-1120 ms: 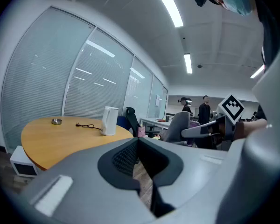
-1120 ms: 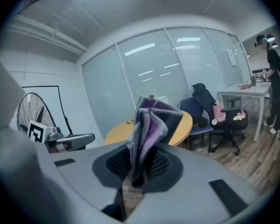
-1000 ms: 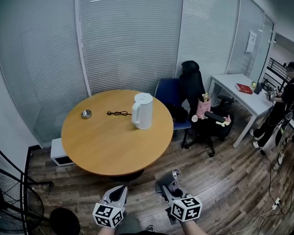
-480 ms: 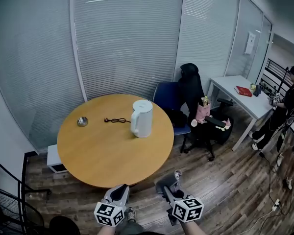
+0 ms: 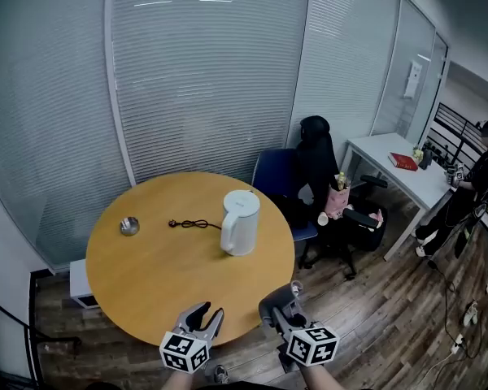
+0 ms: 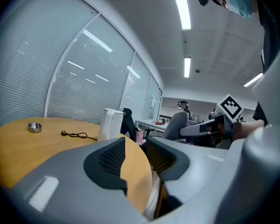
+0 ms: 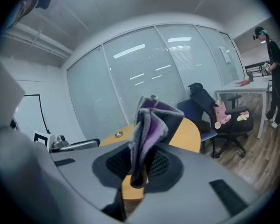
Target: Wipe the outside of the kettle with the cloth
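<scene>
Kettle [image 5: 240,222], white and upright, stands right of centre on the round wooden table [image 5: 146,283], well apart from both grippers. Left of it lies a thin black cable [image 5: 193,224], and farther left sits a small metal dish [image 5: 129,226]. Down at the near rim, the left gripper [image 5: 205,319] points toward the kettle; its jaws have just been opening and stand apart, nothing between them. Just to its right, the right gripper [image 5: 278,303] hangs over the wood floor [image 5: 374,299], jaws clamped on the folded grey-and-purple cloth [image 7: 149,125], which sticks up past the fingertips. At the far right, a person [image 5: 472,177] stands by a white desk [image 5: 390,157].
</scene>
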A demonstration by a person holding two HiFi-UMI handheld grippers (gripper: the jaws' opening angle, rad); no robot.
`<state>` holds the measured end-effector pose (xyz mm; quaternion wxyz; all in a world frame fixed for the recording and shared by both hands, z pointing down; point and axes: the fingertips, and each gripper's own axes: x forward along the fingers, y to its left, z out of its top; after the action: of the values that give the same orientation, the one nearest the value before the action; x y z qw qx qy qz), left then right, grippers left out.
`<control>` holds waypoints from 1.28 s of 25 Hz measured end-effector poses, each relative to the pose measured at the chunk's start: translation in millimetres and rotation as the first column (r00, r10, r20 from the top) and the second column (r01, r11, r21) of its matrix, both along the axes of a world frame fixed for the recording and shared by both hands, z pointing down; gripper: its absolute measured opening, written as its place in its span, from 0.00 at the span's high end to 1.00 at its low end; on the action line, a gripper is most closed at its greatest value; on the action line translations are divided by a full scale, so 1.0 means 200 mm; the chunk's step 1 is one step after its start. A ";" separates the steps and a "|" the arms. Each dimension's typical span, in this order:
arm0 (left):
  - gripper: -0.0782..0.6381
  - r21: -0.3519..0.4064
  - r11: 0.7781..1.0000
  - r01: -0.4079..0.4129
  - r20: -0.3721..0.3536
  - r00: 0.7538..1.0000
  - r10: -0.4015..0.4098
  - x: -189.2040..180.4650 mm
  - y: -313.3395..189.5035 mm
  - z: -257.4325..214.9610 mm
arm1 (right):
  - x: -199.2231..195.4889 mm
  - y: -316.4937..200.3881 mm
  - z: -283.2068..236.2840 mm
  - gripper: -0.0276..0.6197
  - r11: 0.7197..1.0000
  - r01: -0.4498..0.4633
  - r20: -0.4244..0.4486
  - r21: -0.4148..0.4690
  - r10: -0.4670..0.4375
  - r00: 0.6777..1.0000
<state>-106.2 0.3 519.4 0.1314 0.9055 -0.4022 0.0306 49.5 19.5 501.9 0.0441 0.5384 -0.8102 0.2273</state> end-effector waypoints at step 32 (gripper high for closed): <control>0.66 -0.029 1.000 0.000 0.129 0.992 0.003 0.11 -1.03 0.14 | -0.08 -1.05 0.06 0.87 0.996 0.084 0.124 -0.034 -0.080 0.989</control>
<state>-84.4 -205.8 546.9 0.1184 0.8999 -0.4087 0.0950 32.7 -191.2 513.2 0.0141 0.4887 -0.8283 0.2736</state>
